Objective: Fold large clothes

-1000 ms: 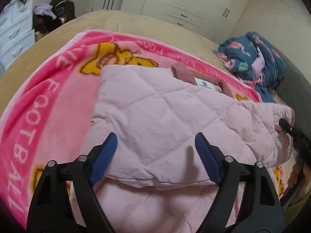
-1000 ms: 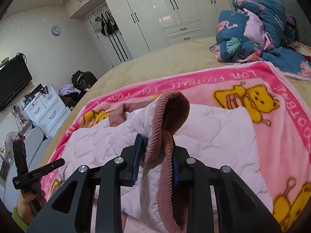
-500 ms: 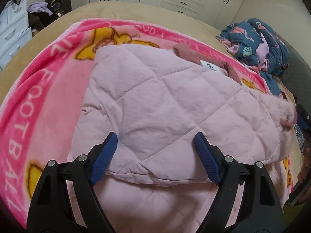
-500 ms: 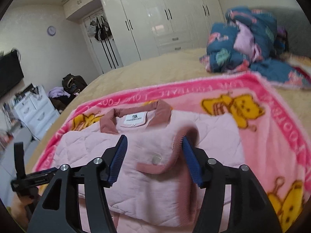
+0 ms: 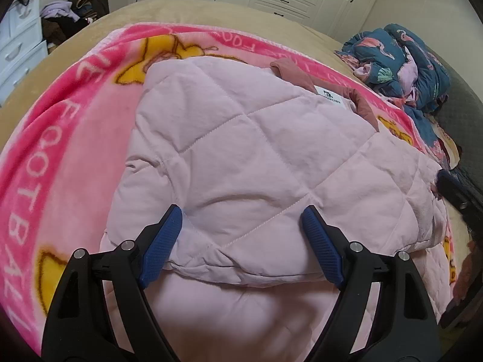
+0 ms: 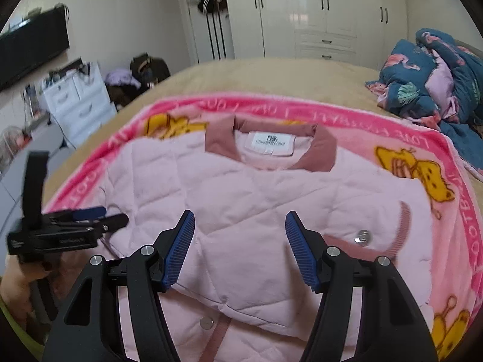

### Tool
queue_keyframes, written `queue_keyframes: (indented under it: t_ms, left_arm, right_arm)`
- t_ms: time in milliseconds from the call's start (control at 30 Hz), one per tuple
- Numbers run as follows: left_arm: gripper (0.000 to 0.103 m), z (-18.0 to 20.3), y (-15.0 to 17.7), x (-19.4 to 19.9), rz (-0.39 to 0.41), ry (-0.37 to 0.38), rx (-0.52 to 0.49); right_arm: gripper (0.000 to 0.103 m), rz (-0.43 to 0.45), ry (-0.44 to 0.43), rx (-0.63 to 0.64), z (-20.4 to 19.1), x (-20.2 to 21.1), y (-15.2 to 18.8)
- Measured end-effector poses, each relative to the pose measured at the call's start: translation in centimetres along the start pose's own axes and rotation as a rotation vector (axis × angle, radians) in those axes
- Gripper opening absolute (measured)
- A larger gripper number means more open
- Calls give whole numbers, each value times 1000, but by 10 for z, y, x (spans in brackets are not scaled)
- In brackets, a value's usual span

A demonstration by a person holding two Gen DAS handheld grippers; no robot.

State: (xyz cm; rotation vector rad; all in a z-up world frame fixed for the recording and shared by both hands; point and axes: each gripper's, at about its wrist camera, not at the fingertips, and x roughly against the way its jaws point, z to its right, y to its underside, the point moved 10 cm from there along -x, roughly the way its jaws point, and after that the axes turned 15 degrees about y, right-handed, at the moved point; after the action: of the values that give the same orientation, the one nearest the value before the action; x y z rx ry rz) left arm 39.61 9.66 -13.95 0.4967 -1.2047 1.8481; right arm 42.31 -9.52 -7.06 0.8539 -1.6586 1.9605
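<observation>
A: Right gripper first. What's it doing?

B: I've just let go. A second ago its pads pinched the ribbed cuff of the sleeve; now the jaws have been opening and stand spread, nothing pressed between them. The quilt of the pink jacket lies under and beyond the tips, untouched as far as I can tell.

A: Where's the cuff now?

B: Cuff lies to the right of my right gripper, flat on the jacket front, next to a snap button. So the sleeve is folded in across the body. I judge that fold done.

A: Left gripper?

B: Left gripper is spread wide too, both blue pads hovering over the folded edge of the jacket just ahead, pinching nothing. It's barely changed since a second ago.

A: Jacket orientation?

B: Long axis runs straight away from my right gripper: hem near me, collar at the far end with the label facing up. It lies on the pink blanket, which is spread on the bed.

A: Beyond that?

B: Crumpled blue bedding far right, wardrobe behind.

A: Next?

B: Probably fold hem toward collar; bulky quilting may spring back.
</observation>
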Motion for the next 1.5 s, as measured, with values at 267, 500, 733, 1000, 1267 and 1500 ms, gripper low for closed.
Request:
queue_keyframes:
  t_ms: [267,500,733,1000,1267,1500]
  left_arm:
    - [74,1,1,0,0,3,5]
    - [74,1,1,0,-7,-4,-7]
    - [75,4,0,3,-10,-13,3]
    - [89,12,0,6,-15,5,-7]
    - [94,14,0,13,-14,5,-2]
    - [94,15,-2,23,-7,12,32]
  right_arm:
    - [64,-170,-3,-12,-6,-53,33]
    - [65,-162,-1,-31,-7,-68,44]
    - [70,-155,-12,-72,-2,-55,43]
    - [87,-129,-41,-139,7,-30,45]
    - [99,-121,-63,-185,13,-14,45]
    - [99,-127,-89,-242,19,-4,45]
